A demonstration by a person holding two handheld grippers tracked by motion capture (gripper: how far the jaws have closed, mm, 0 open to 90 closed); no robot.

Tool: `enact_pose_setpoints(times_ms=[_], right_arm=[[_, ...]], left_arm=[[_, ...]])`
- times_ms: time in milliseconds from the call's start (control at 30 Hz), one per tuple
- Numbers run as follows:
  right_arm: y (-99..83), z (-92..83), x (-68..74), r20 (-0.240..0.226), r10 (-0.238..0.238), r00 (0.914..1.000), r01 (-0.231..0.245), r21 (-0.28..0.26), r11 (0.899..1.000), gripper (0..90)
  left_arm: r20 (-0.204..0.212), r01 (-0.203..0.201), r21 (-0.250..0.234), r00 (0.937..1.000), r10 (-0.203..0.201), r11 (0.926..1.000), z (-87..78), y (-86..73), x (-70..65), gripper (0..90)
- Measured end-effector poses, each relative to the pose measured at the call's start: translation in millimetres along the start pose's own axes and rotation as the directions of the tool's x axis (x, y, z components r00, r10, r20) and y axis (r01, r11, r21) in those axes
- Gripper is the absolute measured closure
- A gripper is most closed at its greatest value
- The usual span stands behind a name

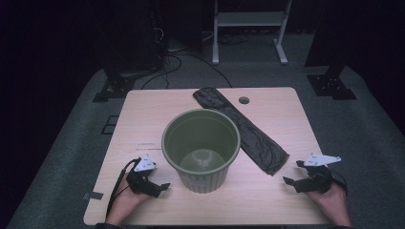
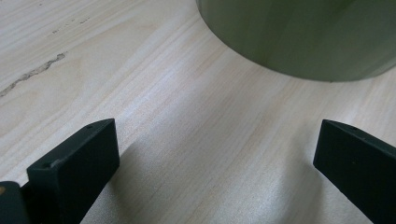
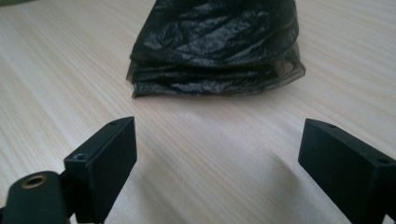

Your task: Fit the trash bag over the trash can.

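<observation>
An empty olive-green bin (image 1: 201, 149) stands upright in the middle of the wooden table (image 1: 143, 114). A folded black plastic bag (image 1: 241, 128) lies flat behind and to the right of it, running diagonally. My left gripper (image 1: 162, 187) rests low on the table just left of the bin's base, jaws open and empty; the bin's wall (image 2: 299, 37) fills the upper right in the left gripper view. My right gripper (image 1: 293, 172) sits near the table's front right, open and empty, pointing at the near end of the bag (image 3: 215, 51) a short way ahead of it.
A round cable hole (image 1: 244, 100) is in the table's far side. Beyond the table stand a white frame (image 1: 250, 28) and dark stands with cables on the grey floor. A scratch (image 2: 32, 74) marks the wood left of the bin.
</observation>
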State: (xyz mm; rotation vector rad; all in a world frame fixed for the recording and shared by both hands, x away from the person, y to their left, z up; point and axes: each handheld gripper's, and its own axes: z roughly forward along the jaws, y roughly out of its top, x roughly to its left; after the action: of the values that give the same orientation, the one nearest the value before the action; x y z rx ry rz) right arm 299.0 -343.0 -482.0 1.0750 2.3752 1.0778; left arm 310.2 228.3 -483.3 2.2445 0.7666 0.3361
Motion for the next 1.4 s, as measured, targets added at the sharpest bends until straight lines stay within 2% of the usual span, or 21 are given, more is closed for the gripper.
enact_pose_setpoints(times_ms=[433, 533, 767, 900, 967, 1000, 1167, 1267, 1367, 1400], right_arm=[[23.0, -2.0, 1.0, 0.012, 0.005, 0.9999, -0.004, -0.046, 0.999, 12.0], [33.4, 3.7, 3.0, 0.02, -0.002, 0.9998, 0.003, -0.065, 0.998, 11.9], [50.1, 17.5, 6.4, 0.014, -0.021, 0.9997, 0.021, -0.055, 0.998, 12.0], [59.1, 35.6, 5.7, 0.002, -0.019, 0.9998, 0.019, -0.027, 0.999, 12.2], [59.9, 38.3, 5.3, 0.004, -0.018, 0.9998, 0.018, -0.016, 1.0, 12.2], [61.5, 45.8, 5.0, 0.005, -0.024, 0.9997, 0.024, 0.004, 1.0, 12.5], [62.8, 58.0, 5.2, 0.012, -0.043, 0.999, 0.043, 0.049, 0.998, 14.3], [62.1, 62.0, 5.2, 0.005, -0.048, 0.9988, 0.048, 0.093, 0.995, 22.8], [61.8, 61.0, 4.8, -0.002, -0.037, 0.9993, 0.037, 0.097, 0.995, 28.0], [61.8, 59.8, 4.8, -0.017, -0.027, 0.9995, 0.029, 0.097, 0.995, 35.8]], left_arm=[[0.001, 0.0, 0.001, 1.0, 0.0, 1.0, 0.0, 0.1, -0.1, 0.0], [0.001, 0.001, 0.002, 1.0, -0.001, 1.0, 0.0, 0.1, -0.1, 0.0], [0.0, 0.002, 0.002, 1.0, -0.002, 1.0, 0.0, 0.0, -0.3, 0.0], [0.0, 0.001, 0.001, 1.0, -0.001, 1.0, -0.1, 0.0, -0.3, 0.0], [-0.001, 0.002, 0.001, 1.0, -0.002, 1.0, 0.0, -0.1, -0.3, 0.0], [-0.001, 0.002, 0.001, 1.0, -0.002, 1.0, 0.0, -0.1, -0.4, 0.0], [-0.001, 0.002, 0.001, 1.0, -0.002, 1.0, 0.0, -0.1, -0.4, 0.0], [-0.001, 0.002, 0.001, 1.0, -0.002, 1.0, -0.1, -0.1, -0.4, 0.0], [-0.001, 0.002, 0.001, 1.0, -0.002, 1.0, -0.1, -0.1, -0.4, 0.0], [-0.001, 0.002, 0.001, 1.0, -0.002, 1.0, -0.1, -0.1, -0.4, 0.0]])
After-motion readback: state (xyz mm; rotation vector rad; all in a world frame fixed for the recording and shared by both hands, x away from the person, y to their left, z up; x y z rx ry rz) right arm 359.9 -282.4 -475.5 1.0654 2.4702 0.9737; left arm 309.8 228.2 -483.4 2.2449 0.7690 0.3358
